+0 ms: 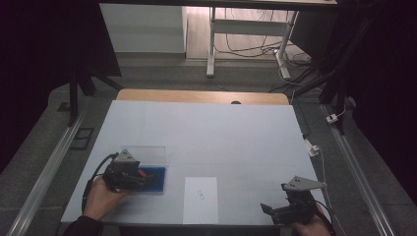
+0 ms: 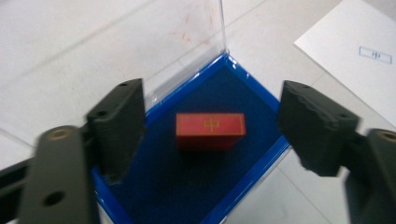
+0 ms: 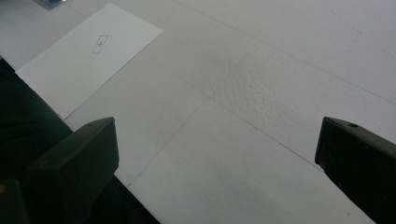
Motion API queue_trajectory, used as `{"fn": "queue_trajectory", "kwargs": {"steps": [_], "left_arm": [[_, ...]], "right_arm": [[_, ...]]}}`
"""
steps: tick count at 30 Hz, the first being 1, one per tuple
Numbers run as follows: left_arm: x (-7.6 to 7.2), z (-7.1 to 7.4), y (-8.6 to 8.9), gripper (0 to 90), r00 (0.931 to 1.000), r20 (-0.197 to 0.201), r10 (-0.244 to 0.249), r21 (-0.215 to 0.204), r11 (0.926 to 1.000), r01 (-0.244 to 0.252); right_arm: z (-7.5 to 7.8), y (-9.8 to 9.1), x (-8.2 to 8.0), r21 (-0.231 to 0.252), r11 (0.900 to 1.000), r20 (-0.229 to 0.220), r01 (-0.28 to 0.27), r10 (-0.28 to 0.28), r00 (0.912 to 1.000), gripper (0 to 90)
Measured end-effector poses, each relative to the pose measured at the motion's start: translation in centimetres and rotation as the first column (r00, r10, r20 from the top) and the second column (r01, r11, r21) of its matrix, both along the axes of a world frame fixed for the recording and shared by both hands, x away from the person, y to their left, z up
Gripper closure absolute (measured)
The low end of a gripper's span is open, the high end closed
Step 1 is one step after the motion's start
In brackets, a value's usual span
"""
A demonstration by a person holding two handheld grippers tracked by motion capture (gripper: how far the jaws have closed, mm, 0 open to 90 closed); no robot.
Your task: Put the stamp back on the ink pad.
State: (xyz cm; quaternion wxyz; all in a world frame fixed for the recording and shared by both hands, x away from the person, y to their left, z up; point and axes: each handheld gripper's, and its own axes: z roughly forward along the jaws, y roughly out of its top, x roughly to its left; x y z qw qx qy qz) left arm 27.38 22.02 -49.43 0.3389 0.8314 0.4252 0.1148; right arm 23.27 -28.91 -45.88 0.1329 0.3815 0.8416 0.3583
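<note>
Left tongs (image 2: 210, 135) gape around red block (image 2: 210, 126), underside hidden.

The clear upright wall (image 2: 187, 42) closed off the far side of the blue tray (image 2: 254, 177), crowding the red block (image 2: 210, 129). A paper sheet (image 1: 200, 199) lay flat beside it; beyond stretched bare white tabletop (image 1: 216, 132).

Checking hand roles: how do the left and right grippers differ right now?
The left gripper hangs over the blue tray with the red block lying between its jaws, untouched; the right gripper has bare table under it. In the high view the left sits by the table's left side, the right at the near right corner. Both stand open, and each is held in a hand.
</note>
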Motion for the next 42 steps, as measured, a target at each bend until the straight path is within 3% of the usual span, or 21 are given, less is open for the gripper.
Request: {"fn": "queue_trajectory", "kwargs": {"steps": [5,16,22,31,42], "left_arm": [[-0.2,0.7,0.1,12.3,0.9992,0.033,0.022,-0.038,0.9991,-0.021],[-0.5,1.5,0.3,0.1,0.9995,0.032,0.006,-0.056,0.9984,-0.004],[-1.1,2.1,0.6,0.0,0.9989,0.038,-0.028,-0.077,0.9966,0.031],[-2.2,2.8,1.5,0.0,0.9974,0.063,-0.035,-0.134,0.9900,0.043],[-4.4,2.9,2.0,0.0,0.9963,0.078,-0.035,-0.143,0.9887,0.046]], "right_arm": [[0.0,0.0,0.0,0.000,1.0000,0.000,0.000,0.000,1.0000,0.0],[0.0,0.0,0.0,0.001,1.0000,0.000,0.001,-0.001,1.0000,0.0],[0.0,0.0,0.0,0.001,1.0000,-0.001,0.002,-0.002,1.0000,0.0],[0.0,-0.1,0.1,0.009,0.9999,-0.002,0.012,-0.012,0.9999,0.0],[0.0,-0.2,0.1,0.016,0.9994,-0.003,0.032,-0.032,0.9995,0.0]]}}
